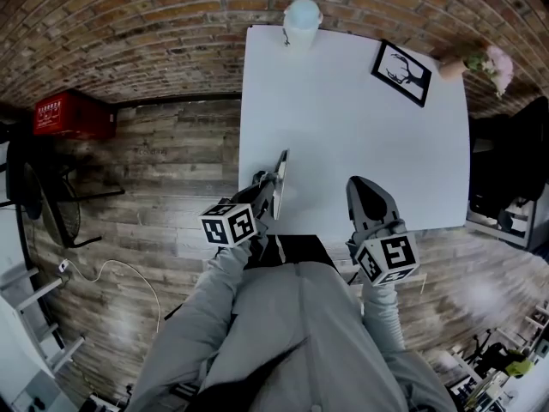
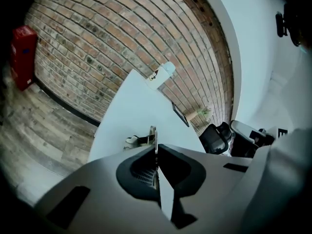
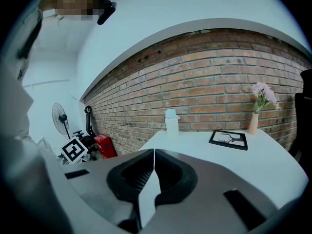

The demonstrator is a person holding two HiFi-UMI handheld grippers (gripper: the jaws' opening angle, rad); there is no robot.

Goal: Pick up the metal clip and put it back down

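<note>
**Reaching out of grey sleeves (image 1: 210, 299), pinching the clip**

Squeezing the left gripper (image 1: 269, 185) tight on the thin metal clip (image 1: 281, 170), right at the white table's (image 1: 343, 127) near-left edge, wood floor (image 1: 171, 170) just beside. Holding the right gripper (image 1: 364, 183) pressed together on nothing, over the near edge. Leaving bare tabletop wide open ahead; crowding only the far edge with cup (image 1: 302, 20), picture frame (image 1: 401, 73) and vase (image 1: 450, 67).

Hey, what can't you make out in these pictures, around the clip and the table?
- Metal clip: the left gripper view shows it edge-on, and the left gripper's shut jaws hide its lower part.
- Whether the clip touches the table: the head view looks steeply down, so no gap can be judged.
- Floor clutter: blurred and cut off at the head view's corner.
</note>
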